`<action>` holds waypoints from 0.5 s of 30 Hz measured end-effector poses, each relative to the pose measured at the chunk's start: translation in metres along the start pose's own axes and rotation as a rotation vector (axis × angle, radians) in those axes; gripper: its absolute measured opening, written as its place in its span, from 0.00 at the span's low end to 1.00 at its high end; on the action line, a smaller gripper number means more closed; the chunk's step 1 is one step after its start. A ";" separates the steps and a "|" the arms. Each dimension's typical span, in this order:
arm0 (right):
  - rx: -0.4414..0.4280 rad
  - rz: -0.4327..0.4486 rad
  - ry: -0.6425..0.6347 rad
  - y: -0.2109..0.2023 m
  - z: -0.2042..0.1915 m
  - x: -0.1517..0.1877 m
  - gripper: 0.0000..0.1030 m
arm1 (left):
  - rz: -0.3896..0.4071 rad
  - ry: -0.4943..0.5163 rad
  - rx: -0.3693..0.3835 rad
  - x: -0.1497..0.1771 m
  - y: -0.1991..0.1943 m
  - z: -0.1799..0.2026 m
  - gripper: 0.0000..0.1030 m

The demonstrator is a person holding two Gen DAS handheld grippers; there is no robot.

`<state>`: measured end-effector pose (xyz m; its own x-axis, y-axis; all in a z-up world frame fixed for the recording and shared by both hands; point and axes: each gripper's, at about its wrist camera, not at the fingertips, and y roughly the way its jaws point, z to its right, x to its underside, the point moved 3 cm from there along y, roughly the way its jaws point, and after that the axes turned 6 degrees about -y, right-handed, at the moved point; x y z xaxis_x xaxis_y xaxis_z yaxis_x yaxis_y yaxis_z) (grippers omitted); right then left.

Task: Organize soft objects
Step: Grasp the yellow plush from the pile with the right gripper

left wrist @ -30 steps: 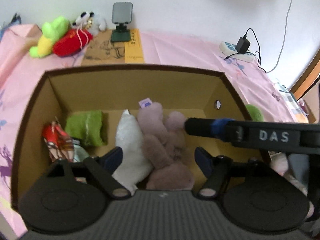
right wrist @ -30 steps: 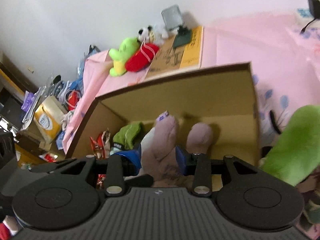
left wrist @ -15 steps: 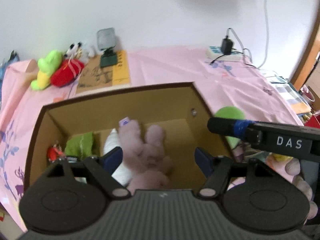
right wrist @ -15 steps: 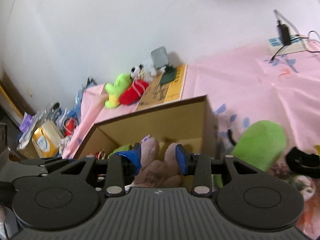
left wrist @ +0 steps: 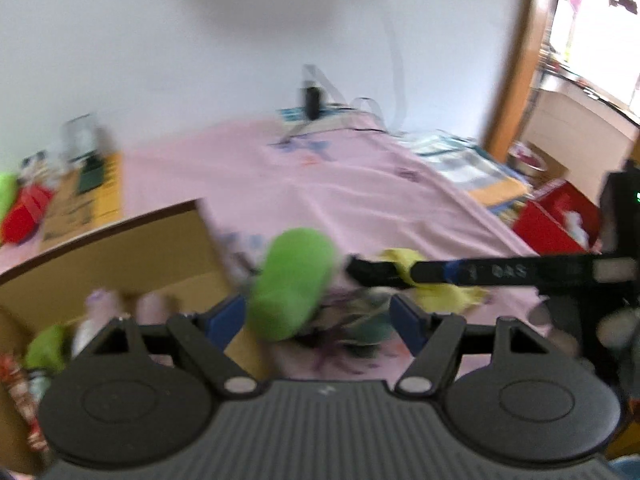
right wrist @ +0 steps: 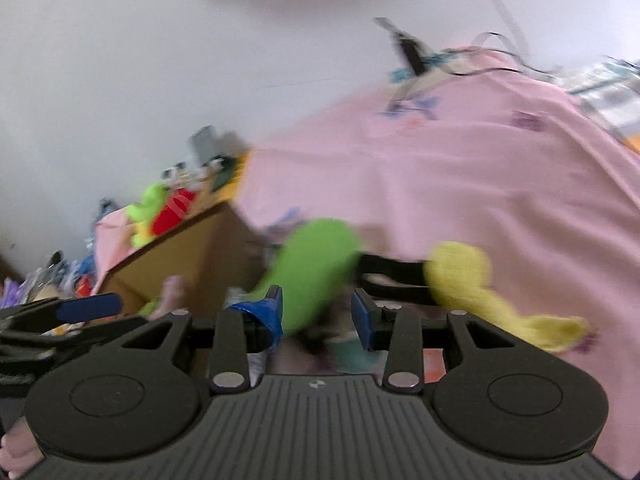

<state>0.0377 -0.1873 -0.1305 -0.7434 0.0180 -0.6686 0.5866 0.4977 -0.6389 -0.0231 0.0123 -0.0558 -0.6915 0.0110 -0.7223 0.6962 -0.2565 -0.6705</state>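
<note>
Both views are blurred by motion. The left gripper is seen with its blue-padded jaws spread wide and nothing clamped between them; a bright green, rounded plush toy lies on the pink bedsheet beyond the jaw gap, apart from both pads. The right gripper is seen with its jaws set narrower, also empty, and the same green plush appears through and above its gap, not pressed by either pad. A yellow plush toy is found just right of the green one, with a dark, blurred object between the two whose nature cannot be told. The right gripper's finger, marked with white letters, is seen in the left view crossing in front of the yellow plush.

An open brown cardboard box stands on the sheet at the near left, just beside the green plush. Inside it a mauve plush, a green soft item and a red patterned packet are made out at the lower left. Far left, by the white wall, a lime-green plush and a red plush are lying together
</note>
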 end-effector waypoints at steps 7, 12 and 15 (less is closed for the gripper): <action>0.084 -0.026 0.057 -0.010 0.062 0.001 0.22 | -0.099 0.032 0.156 0.017 0.054 0.047 0.70; 0.045 -0.083 0.059 0.005 0.080 0.000 0.22 | -0.153 0.046 0.188 0.031 0.090 0.073 0.70; 0.011 -0.139 0.017 0.018 0.085 0.000 0.22 | -0.171 0.029 0.211 0.035 0.108 0.082 0.67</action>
<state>0.0755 -0.2520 -0.1736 -0.8228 -0.0358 -0.5672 0.4811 0.4872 -0.7288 0.0118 -0.0937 -0.1398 -0.7875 0.0986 -0.6084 0.5121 -0.4446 -0.7349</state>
